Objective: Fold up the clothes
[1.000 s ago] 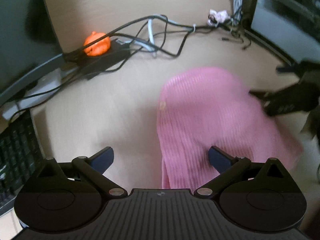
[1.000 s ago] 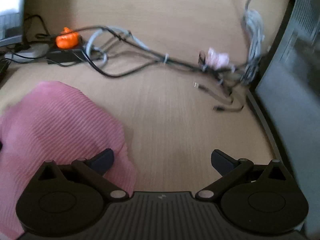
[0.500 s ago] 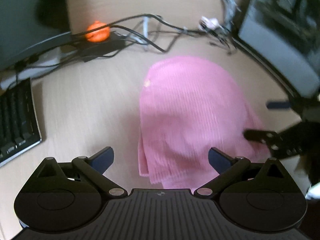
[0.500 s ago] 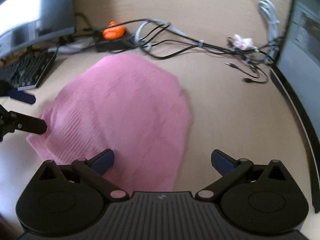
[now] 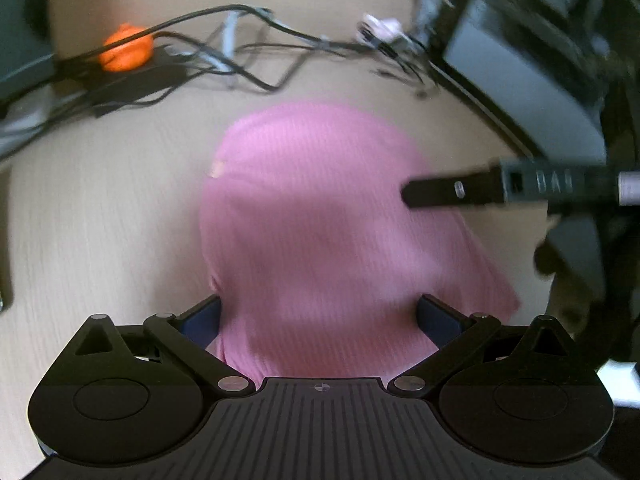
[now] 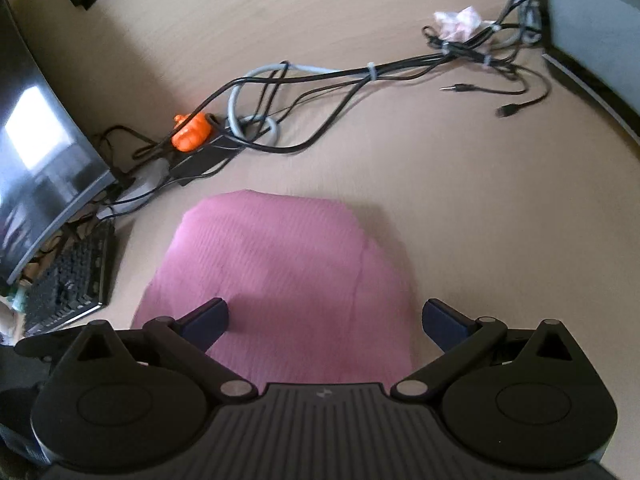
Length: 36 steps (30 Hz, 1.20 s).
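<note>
No text or label can be read.

The folded garment lies flat on the table, reaching between the spread fingers of the right gripper and likewise between those of the left gripper. Beyond it, ahead of the fingers, cables cross the table. A keyboard sits left of the right fingers, with a monitor behind it.

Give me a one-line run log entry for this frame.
phase: fold clothes | left gripper: open, over pink garment | right gripper: open, above it | garment: flat on desk | grasp: none
</note>
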Each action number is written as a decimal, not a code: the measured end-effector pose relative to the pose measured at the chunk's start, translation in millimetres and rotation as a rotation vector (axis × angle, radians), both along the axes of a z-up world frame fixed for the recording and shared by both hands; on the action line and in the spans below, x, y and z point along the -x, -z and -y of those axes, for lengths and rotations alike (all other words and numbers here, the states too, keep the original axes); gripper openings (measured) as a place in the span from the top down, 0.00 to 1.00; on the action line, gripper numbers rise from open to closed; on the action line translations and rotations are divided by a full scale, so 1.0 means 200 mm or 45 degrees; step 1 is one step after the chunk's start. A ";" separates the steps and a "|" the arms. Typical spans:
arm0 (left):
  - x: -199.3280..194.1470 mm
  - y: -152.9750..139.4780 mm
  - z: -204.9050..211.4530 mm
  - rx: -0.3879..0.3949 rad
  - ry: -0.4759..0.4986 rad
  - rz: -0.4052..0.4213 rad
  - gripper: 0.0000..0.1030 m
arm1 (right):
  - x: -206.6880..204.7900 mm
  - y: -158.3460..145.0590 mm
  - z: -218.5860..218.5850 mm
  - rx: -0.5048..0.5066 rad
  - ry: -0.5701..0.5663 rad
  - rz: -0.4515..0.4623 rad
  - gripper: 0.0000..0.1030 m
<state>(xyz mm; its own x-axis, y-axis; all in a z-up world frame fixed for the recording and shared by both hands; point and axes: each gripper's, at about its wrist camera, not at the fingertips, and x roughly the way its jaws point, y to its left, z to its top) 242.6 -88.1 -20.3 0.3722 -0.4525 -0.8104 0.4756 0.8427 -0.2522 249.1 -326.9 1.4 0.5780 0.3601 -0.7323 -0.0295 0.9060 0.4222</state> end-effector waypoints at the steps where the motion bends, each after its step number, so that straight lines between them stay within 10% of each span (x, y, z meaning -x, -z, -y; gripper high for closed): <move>1: -0.02 0.00 -0.01 0.009 -0.025 -0.012 0.00 | -0.02 0.01 0.00 -0.016 -0.014 -0.001 0.00; 10: -0.17 0.00 0.11 0.162 0.041 -0.096 0.00 | -0.22 0.04 -0.04 -0.257 -0.115 -0.036 0.00; 16: -0.33 -0.19 0.21 0.196 0.065 0.100 0.00 | -0.43 -0.13 0.01 -0.306 -0.107 0.142 0.00; 24: -0.27 -0.11 0.14 0.027 0.184 0.057 0.00 | -0.48 -0.19 0.09 0.203 0.021 0.294 0.00; 36: -0.67 -0.15 0.13 -0.096 -0.144 0.159 0.00 | -0.57 -0.10 -0.05 0.486 -0.128 0.341 0.00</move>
